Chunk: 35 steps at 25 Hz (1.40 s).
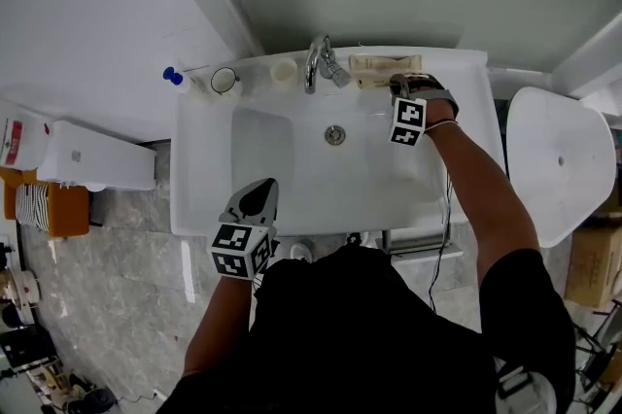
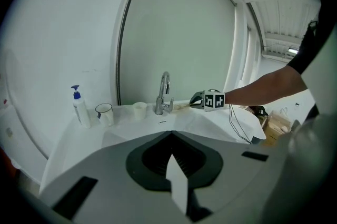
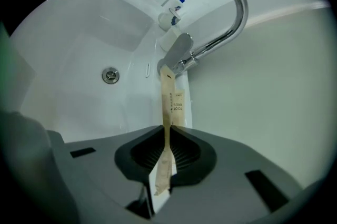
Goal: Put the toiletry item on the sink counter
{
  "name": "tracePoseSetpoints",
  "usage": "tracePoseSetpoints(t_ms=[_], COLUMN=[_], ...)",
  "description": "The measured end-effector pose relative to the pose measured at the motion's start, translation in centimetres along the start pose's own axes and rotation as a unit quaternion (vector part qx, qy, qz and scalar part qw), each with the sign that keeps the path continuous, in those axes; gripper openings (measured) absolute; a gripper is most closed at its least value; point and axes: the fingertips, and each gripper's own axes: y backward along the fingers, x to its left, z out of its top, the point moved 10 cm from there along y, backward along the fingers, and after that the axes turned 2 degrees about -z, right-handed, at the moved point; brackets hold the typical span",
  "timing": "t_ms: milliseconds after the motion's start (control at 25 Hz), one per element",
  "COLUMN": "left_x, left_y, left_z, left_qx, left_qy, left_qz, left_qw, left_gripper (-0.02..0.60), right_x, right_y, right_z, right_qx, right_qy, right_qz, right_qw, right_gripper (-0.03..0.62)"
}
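Beside the faucet (image 3: 181, 52), right gripper (image 3: 167, 131) fingers tight on toiletry packet (image 3: 167, 94), lengthwise toward it; left gripper (image 2: 171, 136) fingers together.

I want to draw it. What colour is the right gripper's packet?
The packet is tan, clearest in the right gripper view.

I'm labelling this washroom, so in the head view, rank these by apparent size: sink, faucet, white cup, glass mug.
1. sink
2. faucet
3. The glass mug and white cup look nearly alike from above, so I won't rank them.
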Motion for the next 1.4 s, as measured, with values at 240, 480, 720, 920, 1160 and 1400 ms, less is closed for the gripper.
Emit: tracePoseSetpoints(t_ms=[240,480,720,920,1160,1400], left_x=[0.2,1.3,1.9,2.2,2.0,0.1], left_y=[1.0,2.2,3.0,3.0,2.8,2.3], left_z=[0.0,-1.3,-1.9,-2.0,-2.3,-3.4], left_qx=[-0.007,-0.006,-0.006,-0.007,-0.008,0.005], left_qy=[-0.026,-0.037,-0.056,-0.074,-0.087,-0.103], left_qz=[-0.059,-0.096,-0.136,-0.166,-0.198,-0.230], left_qw=[0.9979,0.9947,0.9891,0.9834,0.9763,0.9676], left_gripper=[-0.005,-0.005,-0.005,-0.005,-0.005,-0.005], right_x=[0.8,2.7,5.0,8.1,11.7,17.2], right_y=[4.8,10.2,16.3,20.7,25.1,28.5], right_z=[1.4,4.1,4.7,5.1,4.8,2.2], right_qx=[0.014,0.009,0.007,0.019,0.038,0.072], right_qy=[-0.014,-0.052,-0.220,-0.306,-0.409,-0.535], right_qz=[-0.016,-0.037,-0.053,-0.068,-0.087,-0.095], right_qw=[1.000,0.998,0.974,0.949,0.907,0.837], right_gripper=[0.026,0.025,0.025,0.025,0.025,0.025])
